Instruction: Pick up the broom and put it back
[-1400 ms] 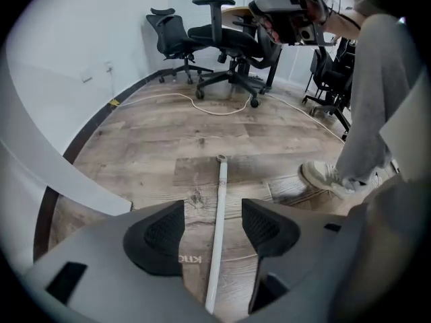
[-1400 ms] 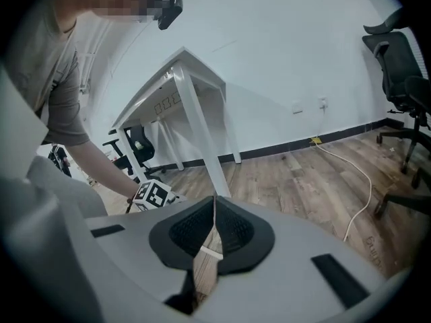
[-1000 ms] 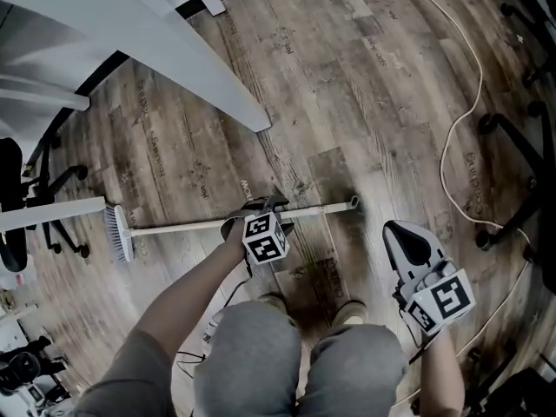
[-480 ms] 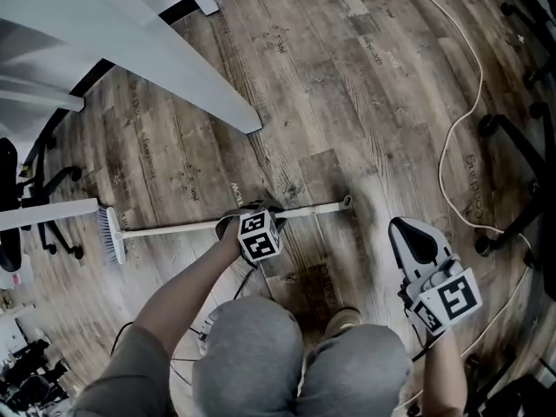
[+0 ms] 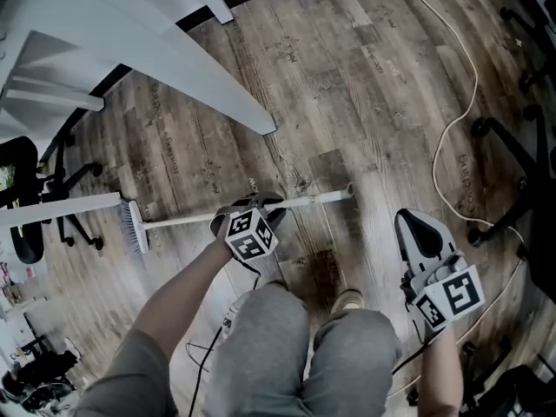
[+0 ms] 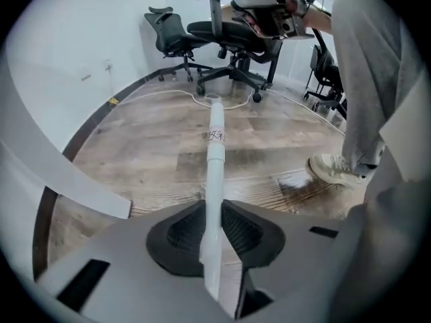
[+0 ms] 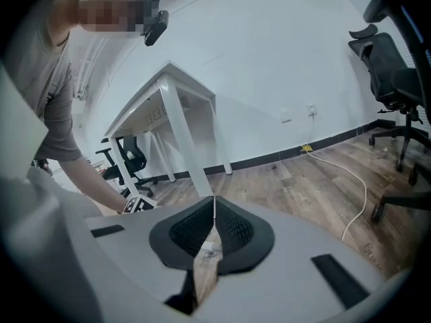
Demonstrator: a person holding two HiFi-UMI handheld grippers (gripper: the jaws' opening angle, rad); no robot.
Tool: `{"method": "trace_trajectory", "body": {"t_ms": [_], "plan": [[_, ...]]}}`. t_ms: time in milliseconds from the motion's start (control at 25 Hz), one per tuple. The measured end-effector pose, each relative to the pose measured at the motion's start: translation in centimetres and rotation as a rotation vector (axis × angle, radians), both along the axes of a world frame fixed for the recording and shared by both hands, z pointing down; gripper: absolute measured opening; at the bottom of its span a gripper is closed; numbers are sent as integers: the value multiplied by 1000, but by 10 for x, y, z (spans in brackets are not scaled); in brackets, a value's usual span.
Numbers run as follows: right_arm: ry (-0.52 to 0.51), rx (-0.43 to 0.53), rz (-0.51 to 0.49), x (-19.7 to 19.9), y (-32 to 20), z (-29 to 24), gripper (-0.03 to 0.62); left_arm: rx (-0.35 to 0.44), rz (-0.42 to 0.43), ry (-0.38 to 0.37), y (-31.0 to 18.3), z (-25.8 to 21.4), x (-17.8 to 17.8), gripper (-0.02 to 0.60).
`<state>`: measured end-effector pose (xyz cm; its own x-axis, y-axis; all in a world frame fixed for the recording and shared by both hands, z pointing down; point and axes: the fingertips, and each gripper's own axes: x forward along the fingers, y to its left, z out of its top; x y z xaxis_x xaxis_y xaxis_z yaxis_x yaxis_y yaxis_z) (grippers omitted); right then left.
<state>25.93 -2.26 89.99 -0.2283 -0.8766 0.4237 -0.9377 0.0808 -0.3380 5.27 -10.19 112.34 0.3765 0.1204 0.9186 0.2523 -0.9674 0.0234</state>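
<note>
The broom [image 5: 200,218] has a long white handle and a pale brush head [image 5: 136,226] at the left. It stretches across the wood floor in the head view. My left gripper [image 5: 256,205] points steeply down at the handle's middle. Its jaws have just been closing with the handle between them. In the left gripper view the white handle [image 6: 215,147] runs out from the left gripper [image 6: 214,210], whose pads press on it from both sides. My right gripper [image 5: 415,233] hangs apart at the right. The right gripper [image 7: 214,204] holds nothing and its tips meet.
A white desk [image 5: 174,50] stands at the upper left, its leg coming down near the broom. A white cable [image 5: 452,137] snakes over the floor at the right. Office chair bases [image 5: 512,146] stand at the right edge and another chair [image 5: 26,198] at the left. My shoe [image 5: 347,301] is below the handle.
The left gripper has closed onto the broom handle and risen with it. The brush head has shifted right in the head view. The right gripper has risen slightly.
</note>
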Motion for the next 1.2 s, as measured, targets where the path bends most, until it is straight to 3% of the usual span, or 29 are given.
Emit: {"method": "trace_trajectory", "body": {"t_ms": [320, 560, 760, 1000, 1200], "plan": [[-10, 34, 16, -13, 2, -143, 32, 63, -65, 21, -14, -138, -35, 89], [13, 59, -30, -40, 8, -244, 32, 126, -115, 123, -19, -253, -50, 86], [-16, 81, -40, -66, 14, -324, 32, 155, -214, 218, -28, -347, -56, 84], [11, 93, -95, -94, 14, -412, 32, 144, -374, 324, -44, -443, -64, 84], [-12, 140, -98, -116, 17, -487, 32, 62, -507, 452, -42, -522, -74, 84]]}}
